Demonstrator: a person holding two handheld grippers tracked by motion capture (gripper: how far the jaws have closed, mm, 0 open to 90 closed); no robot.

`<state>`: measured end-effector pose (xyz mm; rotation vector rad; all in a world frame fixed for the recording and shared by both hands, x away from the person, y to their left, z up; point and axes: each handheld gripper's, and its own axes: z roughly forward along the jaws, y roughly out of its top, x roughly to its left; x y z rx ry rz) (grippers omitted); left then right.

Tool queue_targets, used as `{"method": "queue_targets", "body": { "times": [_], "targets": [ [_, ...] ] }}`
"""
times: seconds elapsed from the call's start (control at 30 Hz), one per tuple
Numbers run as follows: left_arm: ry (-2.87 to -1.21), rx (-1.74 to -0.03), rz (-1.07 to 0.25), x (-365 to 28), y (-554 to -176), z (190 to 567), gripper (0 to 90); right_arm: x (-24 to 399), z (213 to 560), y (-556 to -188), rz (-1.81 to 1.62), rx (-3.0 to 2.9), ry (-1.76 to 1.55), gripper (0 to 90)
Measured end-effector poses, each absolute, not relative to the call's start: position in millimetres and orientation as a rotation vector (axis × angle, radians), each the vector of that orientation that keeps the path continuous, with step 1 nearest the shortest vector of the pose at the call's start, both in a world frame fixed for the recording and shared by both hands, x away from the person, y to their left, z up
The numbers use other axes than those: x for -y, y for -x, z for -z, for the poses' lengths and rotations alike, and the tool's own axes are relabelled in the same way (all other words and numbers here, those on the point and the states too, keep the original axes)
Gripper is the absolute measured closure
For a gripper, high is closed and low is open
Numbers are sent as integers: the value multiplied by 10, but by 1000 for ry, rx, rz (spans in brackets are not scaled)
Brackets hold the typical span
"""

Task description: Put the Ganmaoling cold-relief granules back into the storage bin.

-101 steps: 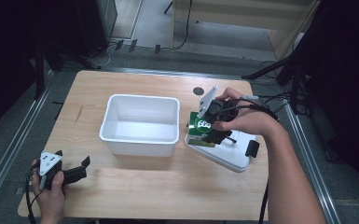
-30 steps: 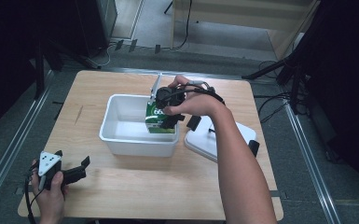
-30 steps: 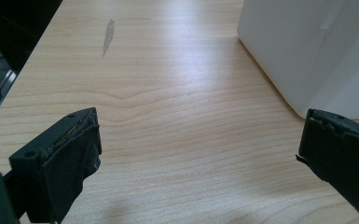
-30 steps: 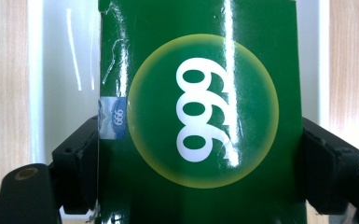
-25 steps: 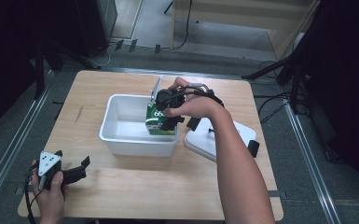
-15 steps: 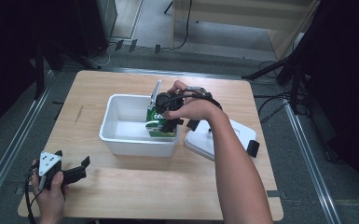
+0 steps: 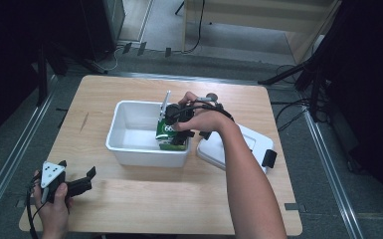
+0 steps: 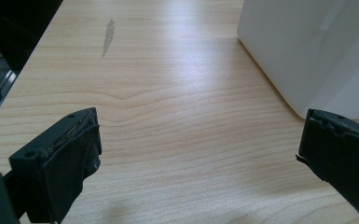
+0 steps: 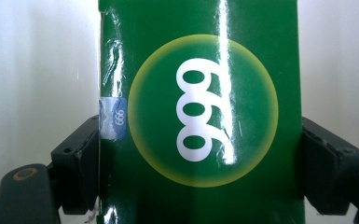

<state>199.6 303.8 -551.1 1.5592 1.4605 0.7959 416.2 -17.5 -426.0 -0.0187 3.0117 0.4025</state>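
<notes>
A pale wooden table [image 7: 129, 199] stands on a grey floor, with dark equipment and cables around it and a metal rail along each side. A white tub [image 7: 129, 144] sits near the table's middle, and its white lid [image 7: 248, 149] lies flat at the tub's 3 o'clock.

The right gripper view shows what the high view cannot: both pads pressed flat against the sides of a green carton [image 9: 200, 112] printed with white numerals in a yellow ring. The left gripper view shows the left gripper [image 8: 196, 154] with jaws wide apart over bare wood, the tub's wall at 1 o'clock.

In the high view the right gripper [image 7: 176, 127] holds the carton upright inside the tub's right end, lower than a second ago. The left gripper rests unchanged at the table's 7 o'clock corner
</notes>
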Motion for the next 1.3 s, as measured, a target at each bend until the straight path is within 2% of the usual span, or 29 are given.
{"method": "queue_targets", "body": {
  "times": [0.73, 0.87, 1.03, 1.3],
  "targets": [
    [-1562, -1460, -793, -3040, -1995, 5511, 0, 148, 4343, -4149, -281, -3023, -48, 138],
    [-1560, -1461, -793, -3040, -1996, 5511, 0, 183, 4289, -4145, -300, -3021, -67, 116],
    [-1565, -1461, -794, -3039, -1995, 5510, 0, 232, 4207, -4127, -331, -3017, -72, 6],
    [-1562, -1460, -797, -3035, -1996, 5512, 0, 313, 3983, -4065, -424, -2961, -106, 0]
  ]
}}
